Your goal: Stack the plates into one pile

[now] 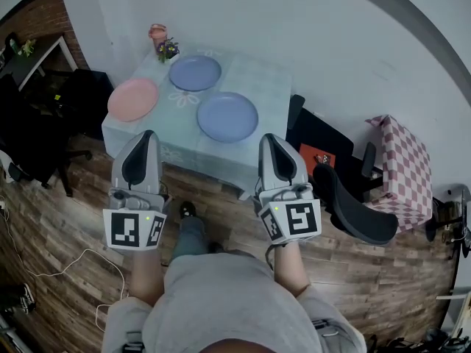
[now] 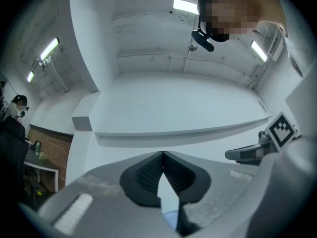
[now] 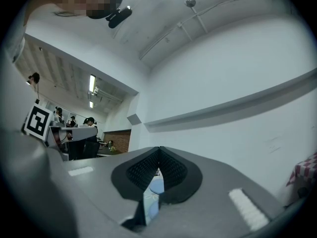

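Three plates lie apart on a table with a pale blue cloth (image 1: 265, 79): a pink plate (image 1: 133, 99) at the left, a blue plate (image 1: 195, 73) at the back and a second blue plate (image 1: 227, 116) nearer me. My left gripper (image 1: 150, 134) (image 2: 162, 153) is shut and empty, held short of the table's near left edge. My right gripper (image 1: 266, 137) (image 3: 159, 148) is also shut and empty, just off the near right edge beside the nearer blue plate. Both point slightly upward at the white wall. A sliver of blue plate (image 3: 155, 185) shows under the right jaws.
A pink cup (image 1: 157, 34) and a small plant (image 1: 168, 50) stand at the table's far left corner. A black office chair (image 1: 353, 208) and a checked-cloth seat (image 1: 405, 169) are on the right. Another dark chair (image 1: 70, 101) sits left of the table. A white cable (image 1: 66, 267) trails over the wooden floor.
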Action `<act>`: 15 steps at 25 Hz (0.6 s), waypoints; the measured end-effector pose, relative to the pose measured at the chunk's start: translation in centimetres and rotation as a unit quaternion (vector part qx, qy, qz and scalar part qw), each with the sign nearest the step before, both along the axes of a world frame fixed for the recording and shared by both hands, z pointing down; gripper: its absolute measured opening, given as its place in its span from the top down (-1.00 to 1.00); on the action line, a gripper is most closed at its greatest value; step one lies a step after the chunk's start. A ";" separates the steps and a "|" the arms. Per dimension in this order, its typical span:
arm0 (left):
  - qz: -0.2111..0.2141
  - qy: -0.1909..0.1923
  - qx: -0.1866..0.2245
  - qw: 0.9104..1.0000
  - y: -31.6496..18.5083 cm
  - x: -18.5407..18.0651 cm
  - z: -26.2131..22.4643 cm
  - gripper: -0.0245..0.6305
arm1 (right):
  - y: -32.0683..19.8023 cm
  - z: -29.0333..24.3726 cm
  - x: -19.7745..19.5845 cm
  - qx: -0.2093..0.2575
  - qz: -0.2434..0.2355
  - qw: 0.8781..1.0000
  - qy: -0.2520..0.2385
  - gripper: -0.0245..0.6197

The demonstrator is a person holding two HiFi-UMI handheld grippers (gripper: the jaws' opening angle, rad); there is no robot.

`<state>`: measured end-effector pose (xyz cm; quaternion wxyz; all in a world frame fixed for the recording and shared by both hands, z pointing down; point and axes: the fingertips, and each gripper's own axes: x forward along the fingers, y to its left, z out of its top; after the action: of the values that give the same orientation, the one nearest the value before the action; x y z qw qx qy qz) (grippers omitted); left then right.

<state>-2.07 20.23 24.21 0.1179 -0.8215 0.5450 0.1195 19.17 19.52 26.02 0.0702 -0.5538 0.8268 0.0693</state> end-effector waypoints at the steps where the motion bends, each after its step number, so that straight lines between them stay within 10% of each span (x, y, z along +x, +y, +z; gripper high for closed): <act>1: 0.002 -0.003 0.000 1.000 -0.7 0.1 0.1 0.91 | -0.6 0.1 0.1 -0.001 0.003 1.000 0.000 0.92; 15: 0.035 -0.005 -0.012 0.999 -13.8 -1.9 0.5 0.91 | -12.8 0.2 -1.3 -0.009 0.043 0.999 -0.003 0.92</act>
<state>-3.98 6.39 24.73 0.1071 -0.8420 0.5165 0.1128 17.86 6.68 26.19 0.0650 -0.5896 0.8026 0.0635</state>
